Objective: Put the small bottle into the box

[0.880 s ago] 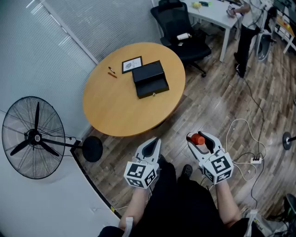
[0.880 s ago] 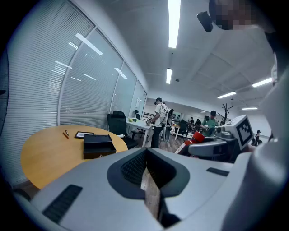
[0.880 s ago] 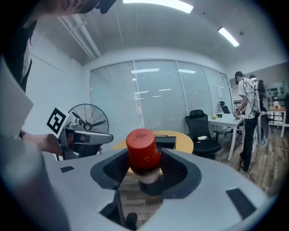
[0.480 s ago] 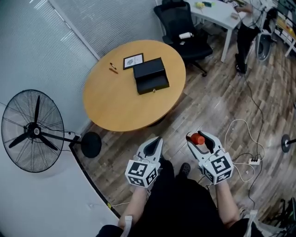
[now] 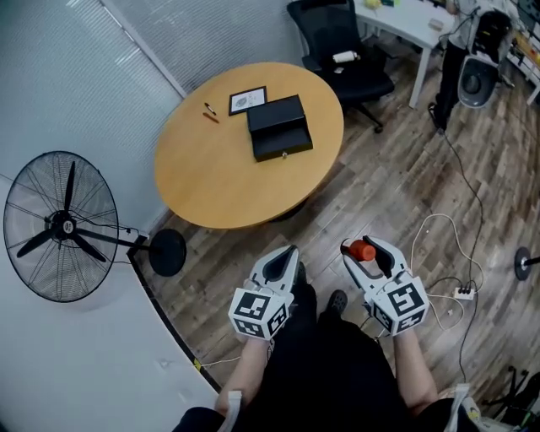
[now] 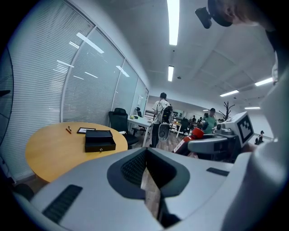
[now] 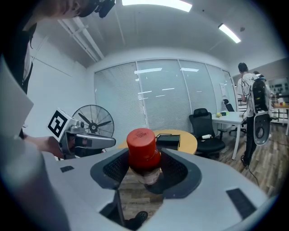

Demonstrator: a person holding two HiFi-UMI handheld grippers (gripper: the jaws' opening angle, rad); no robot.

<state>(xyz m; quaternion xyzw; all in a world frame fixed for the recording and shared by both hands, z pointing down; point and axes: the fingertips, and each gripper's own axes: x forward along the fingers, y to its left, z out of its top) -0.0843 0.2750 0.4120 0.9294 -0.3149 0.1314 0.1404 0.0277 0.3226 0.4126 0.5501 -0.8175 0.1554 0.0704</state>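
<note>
A small bottle (image 7: 143, 151) with a red cap sits upright between the jaws of my right gripper (image 7: 144, 167), which is shut on it; the same bottle (image 5: 363, 251) shows at the gripper tip (image 5: 366, 256) in the head view, over the wooden floor. My left gripper (image 5: 280, 265) hangs beside it, shut with nothing in it (image 6: 145, 173). The black box (image 5: 279, 127) lies on the round wooden table (image 5: 219, 186), well ahead of both grippers, its lid up. From the left gripper view the box (image 6: 99, 141) sits on the table at left.
A standing fan (image 5: 61, 226) is on the left by the wall. A framed picture (image 5: 247, 99) and pens (image 5: 207, 112) lie on the table behind the box. A black office chair (image 5: 342, 46), a white desk (image 5: 415, 24) and floor cables (image 5: 447, 253) are beyond.
The view has shifted a little: table and box sit slightly higher and rightward. The person at the far desk has moved out of sight. Both grippers keep their places.
</note>
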